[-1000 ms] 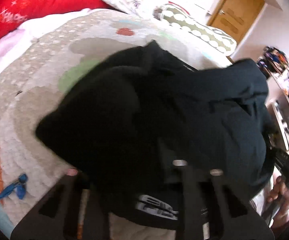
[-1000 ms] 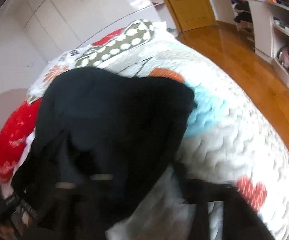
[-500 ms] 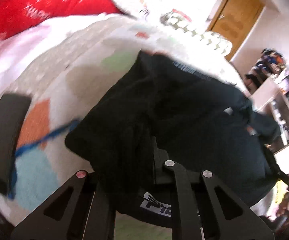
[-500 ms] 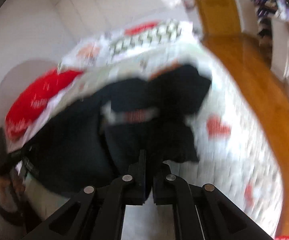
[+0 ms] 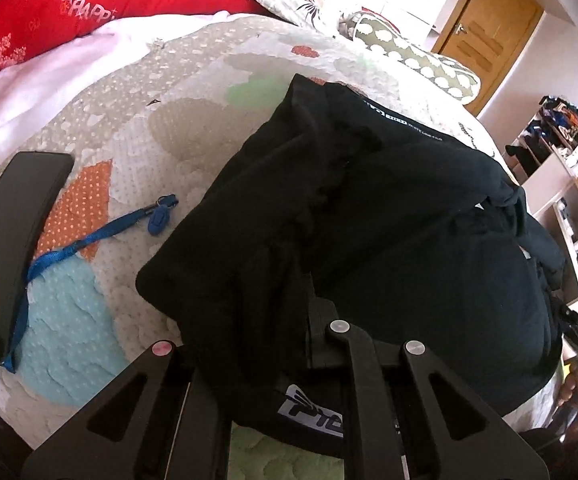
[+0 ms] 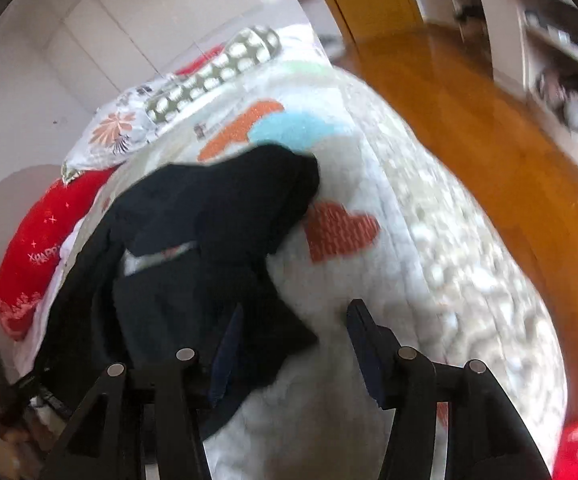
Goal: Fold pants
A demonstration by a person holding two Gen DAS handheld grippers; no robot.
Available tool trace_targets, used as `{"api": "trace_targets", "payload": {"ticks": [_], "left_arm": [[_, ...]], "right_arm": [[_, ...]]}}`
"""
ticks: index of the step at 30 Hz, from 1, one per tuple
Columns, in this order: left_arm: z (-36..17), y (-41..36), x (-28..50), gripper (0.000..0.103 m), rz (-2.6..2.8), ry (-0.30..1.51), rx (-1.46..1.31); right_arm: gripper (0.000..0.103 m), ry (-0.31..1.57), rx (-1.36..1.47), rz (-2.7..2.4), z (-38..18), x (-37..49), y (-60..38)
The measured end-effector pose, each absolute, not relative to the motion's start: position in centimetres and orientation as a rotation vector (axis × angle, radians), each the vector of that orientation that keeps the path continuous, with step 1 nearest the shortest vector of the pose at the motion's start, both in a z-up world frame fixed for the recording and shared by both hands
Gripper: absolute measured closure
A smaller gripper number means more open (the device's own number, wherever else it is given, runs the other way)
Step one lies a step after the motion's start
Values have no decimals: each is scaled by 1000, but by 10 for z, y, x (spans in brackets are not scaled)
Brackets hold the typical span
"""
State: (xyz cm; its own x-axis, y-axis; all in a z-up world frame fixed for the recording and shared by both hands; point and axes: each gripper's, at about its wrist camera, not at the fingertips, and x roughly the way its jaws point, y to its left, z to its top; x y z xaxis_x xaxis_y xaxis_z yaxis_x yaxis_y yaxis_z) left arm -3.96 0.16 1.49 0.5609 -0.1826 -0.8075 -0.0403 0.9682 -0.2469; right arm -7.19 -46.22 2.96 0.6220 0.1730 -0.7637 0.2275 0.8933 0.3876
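Pants [image 5: 389, 232] lie bunched on a patterned quilt [image 5: 137, 128], the left gripper [image 5: 309, 320] clamped on the fabric and the right gripper [image 6: 293, 344] spread wide.

Only the left wrist view shows, from left to right, a black phone [image 5: 13, 240] flat on the quilt, a blue strap [image 5: 89, 240] running out from under it, then the pants with a white logo patch beside the closed fingers. The right wrist view alone shows a red heart patch [image 6: 337, 232] on the quilt just right of the pants, wooden floor [image 6: 489, 152] beyond the bed, and shelves [image 6: 561, 40] at far right whose contents are too blurred to name. That gripper's left finger [image 6: 225, 356] overlaps the cloth edge; whether it touches cannot be told.
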Motion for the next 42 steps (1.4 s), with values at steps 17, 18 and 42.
{"api": "trace_targets", "payload": {"ticks": [17,18,42], "left_arm": [[17,1,-57,87,-97,974,-250],[20,2,-58,83,-98,983,-244],[86,39,-89,56,-37,839,-260]], "right_arm": [[97,975,277,-54,32,-137,-460],[95,973,270,-62,34,-135,-461],[59,1031,127,150,30,-55,-372]]}}
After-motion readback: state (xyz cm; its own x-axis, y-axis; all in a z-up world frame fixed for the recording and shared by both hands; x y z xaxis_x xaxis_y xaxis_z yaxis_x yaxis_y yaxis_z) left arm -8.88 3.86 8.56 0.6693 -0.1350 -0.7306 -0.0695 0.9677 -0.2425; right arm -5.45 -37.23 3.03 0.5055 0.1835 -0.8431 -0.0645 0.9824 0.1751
